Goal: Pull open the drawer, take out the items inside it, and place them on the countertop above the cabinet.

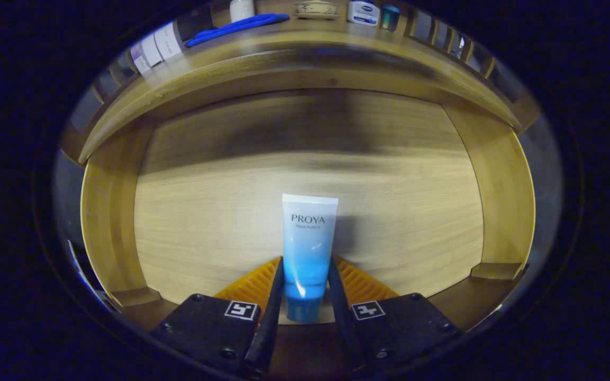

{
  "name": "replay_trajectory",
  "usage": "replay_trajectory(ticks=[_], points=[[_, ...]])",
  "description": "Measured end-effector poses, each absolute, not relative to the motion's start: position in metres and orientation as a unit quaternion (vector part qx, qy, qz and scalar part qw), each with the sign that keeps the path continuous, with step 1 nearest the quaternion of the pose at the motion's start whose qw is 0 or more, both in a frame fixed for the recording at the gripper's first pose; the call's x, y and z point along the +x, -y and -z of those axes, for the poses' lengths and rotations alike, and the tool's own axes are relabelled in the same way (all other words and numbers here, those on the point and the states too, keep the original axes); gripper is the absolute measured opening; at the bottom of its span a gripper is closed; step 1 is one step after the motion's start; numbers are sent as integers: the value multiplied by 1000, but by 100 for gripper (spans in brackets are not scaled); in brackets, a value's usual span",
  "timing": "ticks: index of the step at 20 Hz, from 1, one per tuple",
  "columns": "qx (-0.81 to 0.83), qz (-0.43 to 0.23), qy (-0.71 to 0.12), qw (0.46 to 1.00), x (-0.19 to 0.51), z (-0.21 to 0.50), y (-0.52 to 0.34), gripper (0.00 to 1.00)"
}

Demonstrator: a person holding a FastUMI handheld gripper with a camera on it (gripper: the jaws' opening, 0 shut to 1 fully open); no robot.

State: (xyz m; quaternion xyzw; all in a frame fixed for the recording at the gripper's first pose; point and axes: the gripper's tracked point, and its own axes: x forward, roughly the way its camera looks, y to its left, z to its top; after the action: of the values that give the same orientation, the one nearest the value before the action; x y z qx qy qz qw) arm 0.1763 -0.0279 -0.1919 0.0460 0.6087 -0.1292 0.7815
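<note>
Drawer [188, 211] stands pulled open beneath your gripper [305, 267] in the gripper view, its pale wood floor wide and bare around a single blue-and-white tube [307, 248]. You have the tube caught between the two fingers [277, 288], which press in on its lower body from both sides, so the gripper is clamped on it; the tube's darker cap end sits back between the fingers, and its flat white crimped end points forward, out over the drawer floor. A shadow falls on the wood just beside the tube. Whether the tube rests on the floor or is lifted clear of it, you cannot tell from this angle. The drawer's side walls [501, 190] curve up on either hand. Beyond the drawer's far edge runs the table [305, 45] above the cabinet, and on it you see a blue strip-like item [236, 27] lying flat, a white container [242, 9] behind it, a small bowl [315, 9] near the middle, a white-and-blue jar [363, 12] and a teal one [389, 17] just beside that, and pale bottles [159, 45] lying off toward the left end.
</note>
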Motion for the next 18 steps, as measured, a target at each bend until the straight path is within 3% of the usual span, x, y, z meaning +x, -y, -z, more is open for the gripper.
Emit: replay_trajectory(ticks=[9,18], points=[[48,116,-582,803,171,188,27,38],[72,74,-530,841,176,143,21,34]])
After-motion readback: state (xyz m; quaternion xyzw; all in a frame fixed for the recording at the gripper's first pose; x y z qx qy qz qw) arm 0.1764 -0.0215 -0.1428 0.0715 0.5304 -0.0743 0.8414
